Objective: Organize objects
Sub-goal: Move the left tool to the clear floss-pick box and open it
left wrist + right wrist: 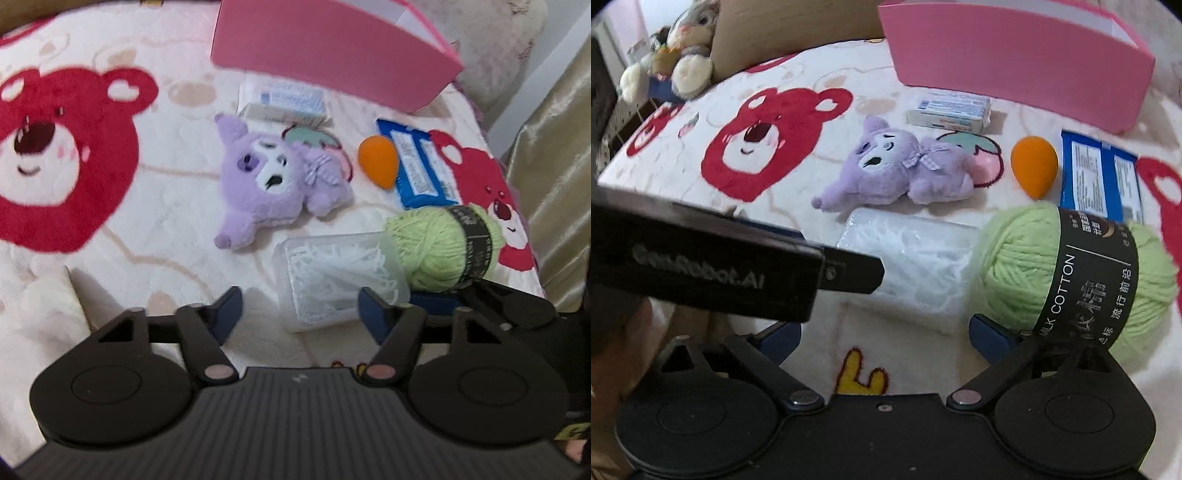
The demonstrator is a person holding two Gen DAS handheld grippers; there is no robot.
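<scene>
- Left gripper [301, 312]: I see its jaws parted with the near corner of the clear plastic box [341, 278] of white shredded filling between them; no pad presses on it, so nothing is held; if I close here, I judge the pads catch only a corner and the box may twist or skid on the plush bear-print blanket [110, 221].
- Right gripper [884, 341]: jaws spread wide and empty; the green yarn skein [1067, 273] lies just past its right finger, touching or nearly so; a squeeze from this offset could roll the skein toward the blue wipes packet [1099, 177] rather than seat it.
- Crowding: in the right wrist view the left gripper's body crosses in front, just above the box; the two tools are close, and I risk knocking one with the other.
- Destination: the pink storage box [1015, 62] stands at the far edge; the purple plush toy [894, 168], orange makeup sponge [1034, 168] and white carton [949, 109] lie between, so a low carry could sweep them aside.
</scene>
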